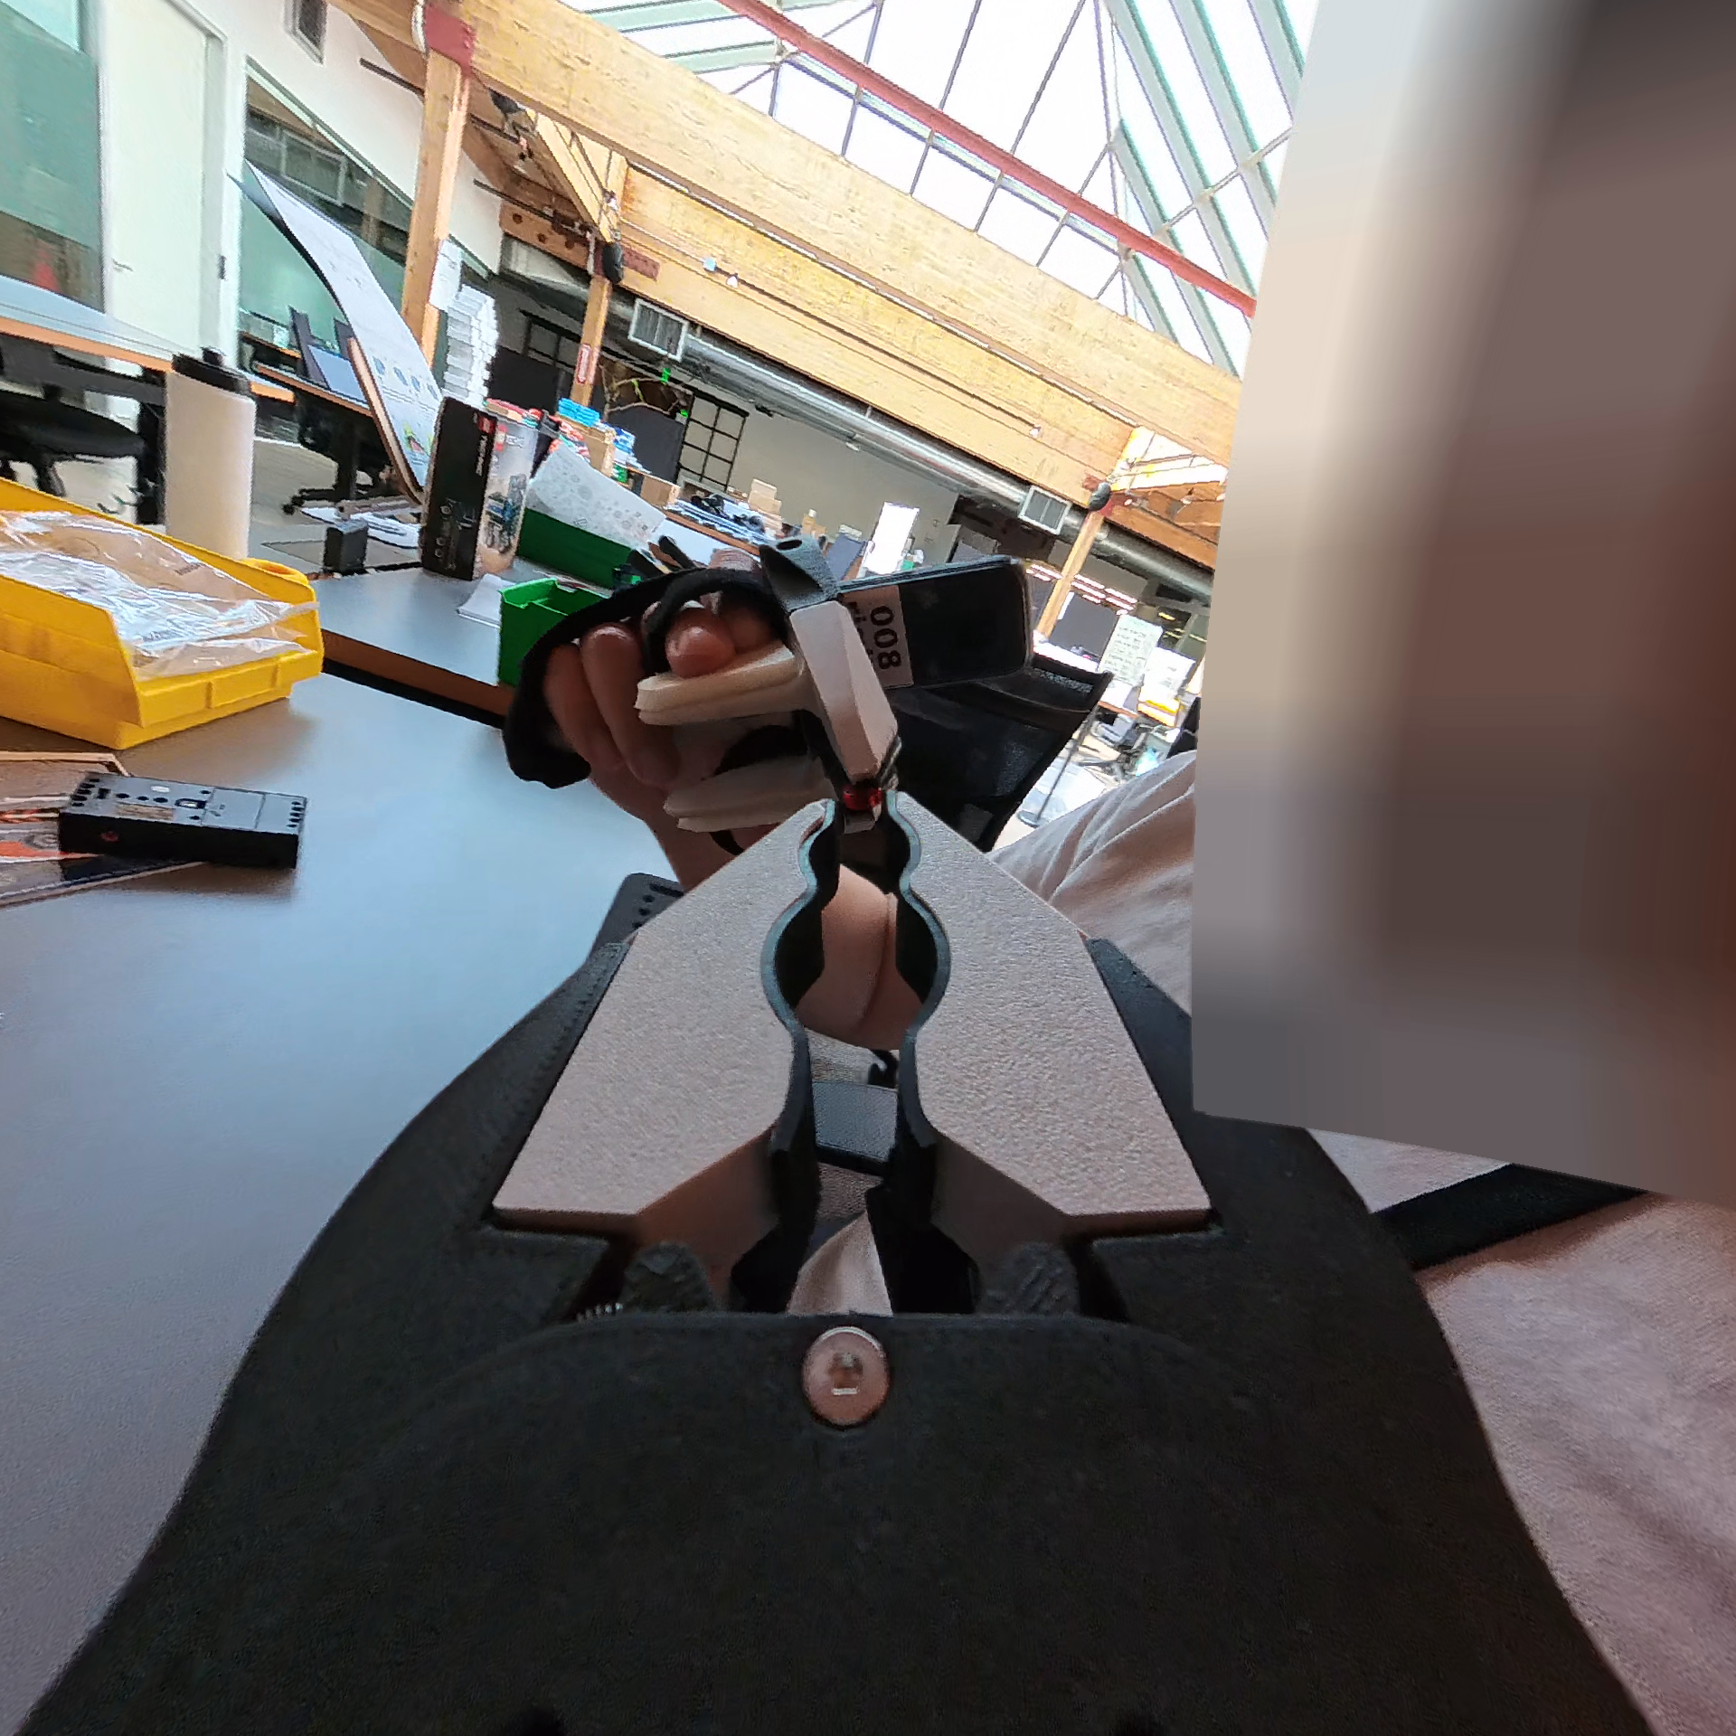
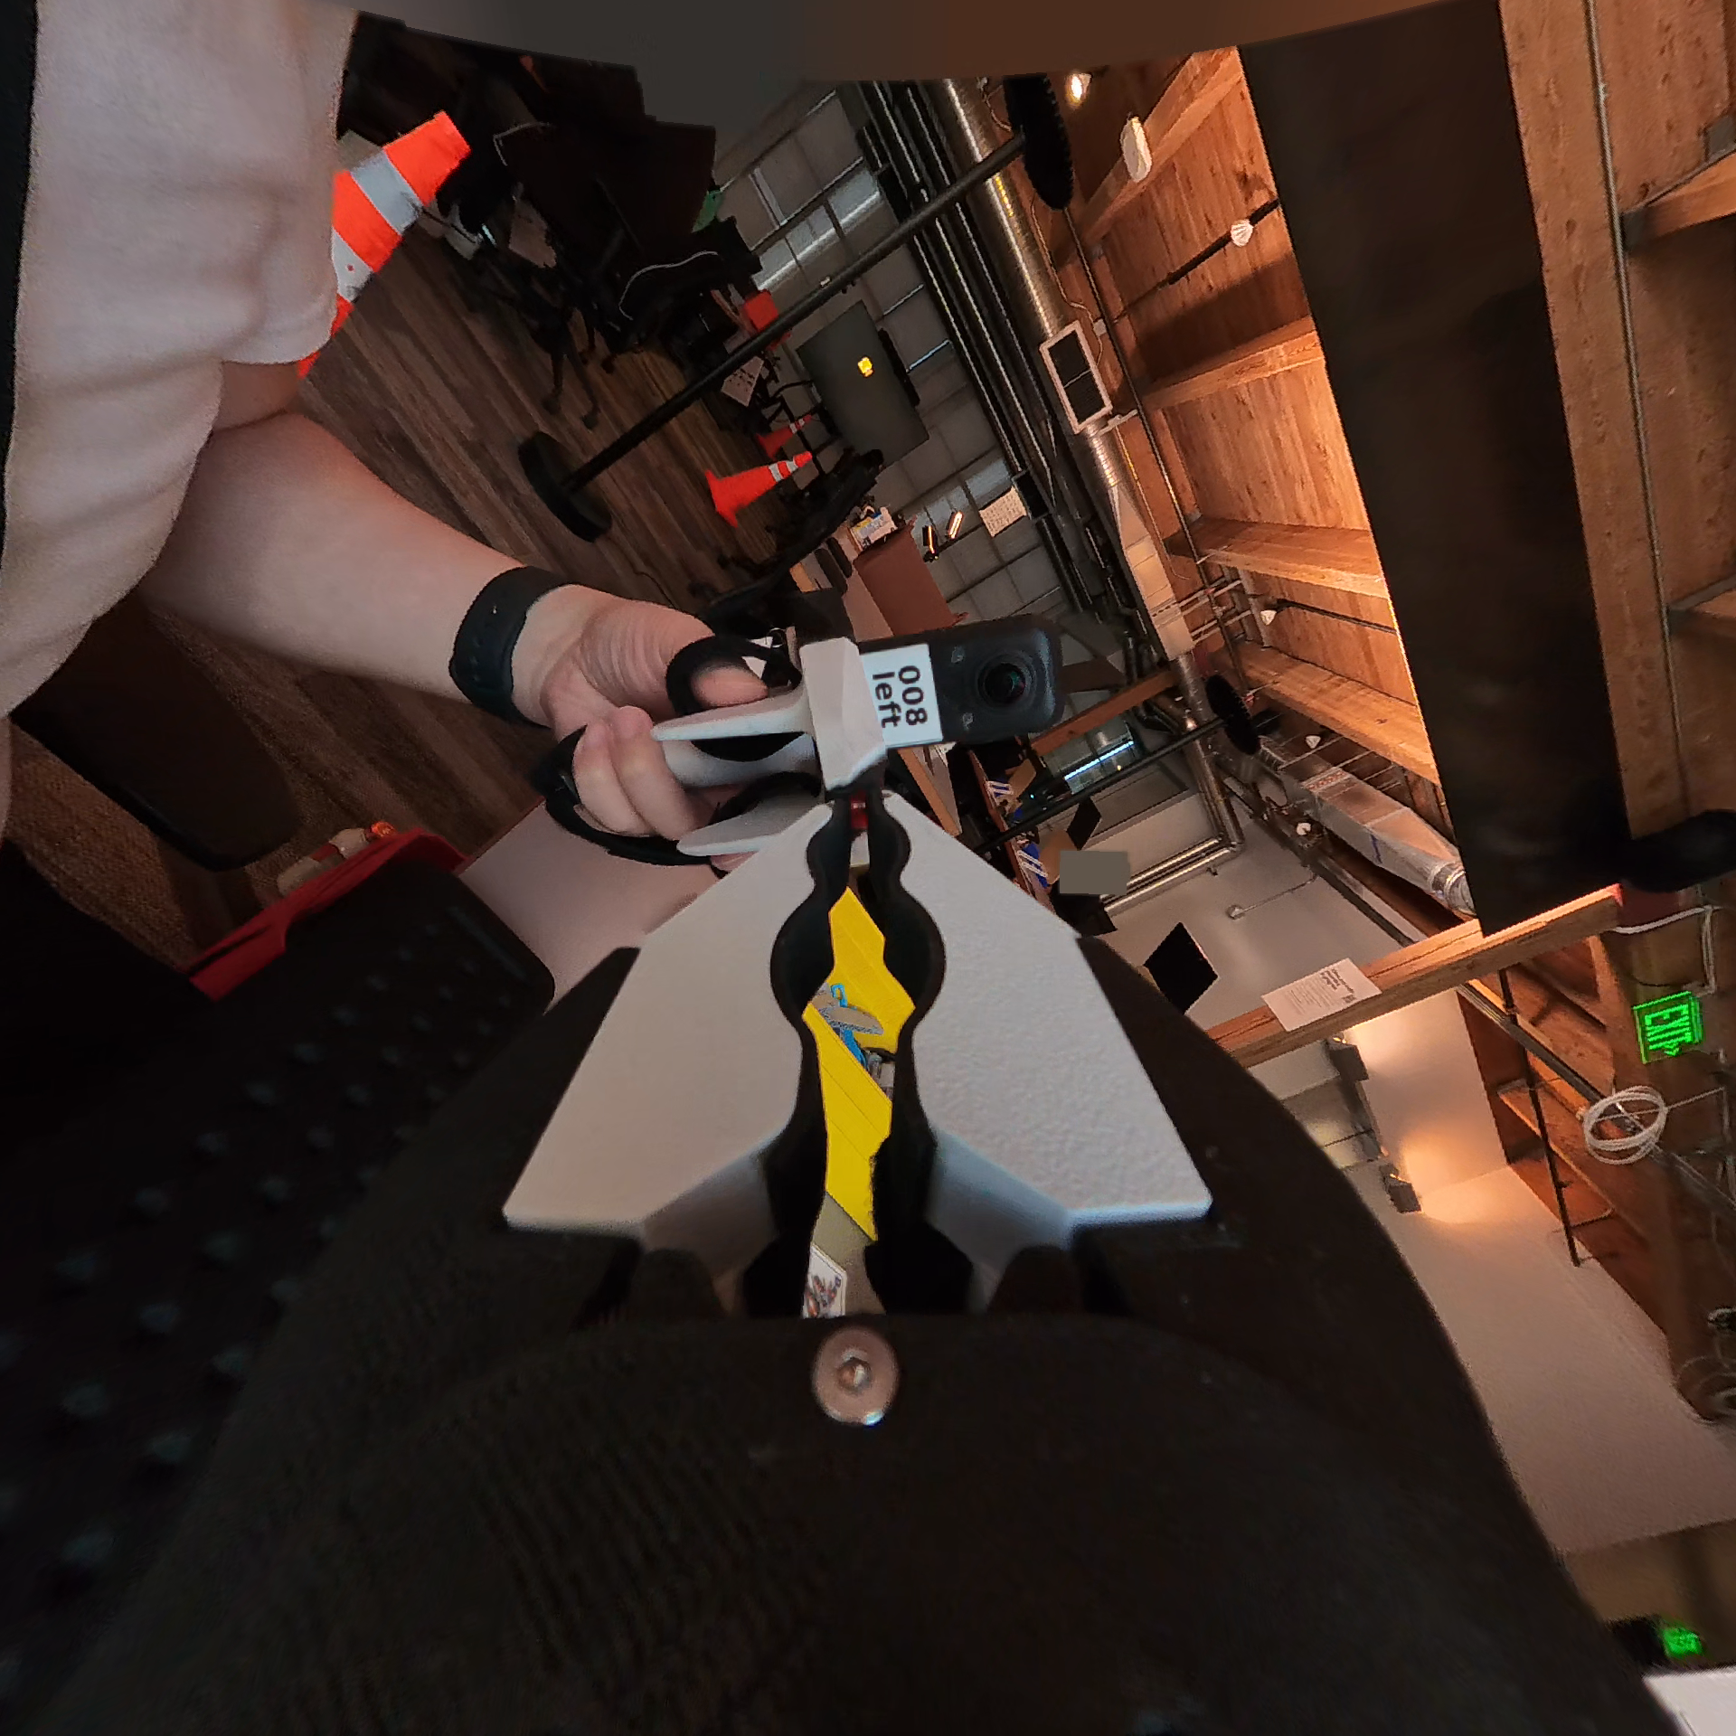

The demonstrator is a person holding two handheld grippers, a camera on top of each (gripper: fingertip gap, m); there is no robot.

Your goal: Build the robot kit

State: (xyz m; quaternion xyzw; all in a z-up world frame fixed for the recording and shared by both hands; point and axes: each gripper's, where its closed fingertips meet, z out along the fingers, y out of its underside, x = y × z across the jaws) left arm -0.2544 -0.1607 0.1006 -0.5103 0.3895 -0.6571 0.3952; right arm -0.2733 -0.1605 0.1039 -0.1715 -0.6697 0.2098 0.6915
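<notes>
A: My left tool (image 1: 850, 813) has its jaws nearly closed, tips meeting the right tool's nose, gripping nothing.

B: And the right tool (image 2: 853, 815)?

A: Same, pinched near shut against the left one. Both hang in the air beside the table (image 1: 357, 939); a yellow bin (image 1: 141, 658) sits far left.

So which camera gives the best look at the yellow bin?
The left wrist view: the yellow bin sits whole on the grey table, clear plastic bags inside. The right wrist view shows only a yellow sliver between its own hand-held gripper's fingers.
</notes>
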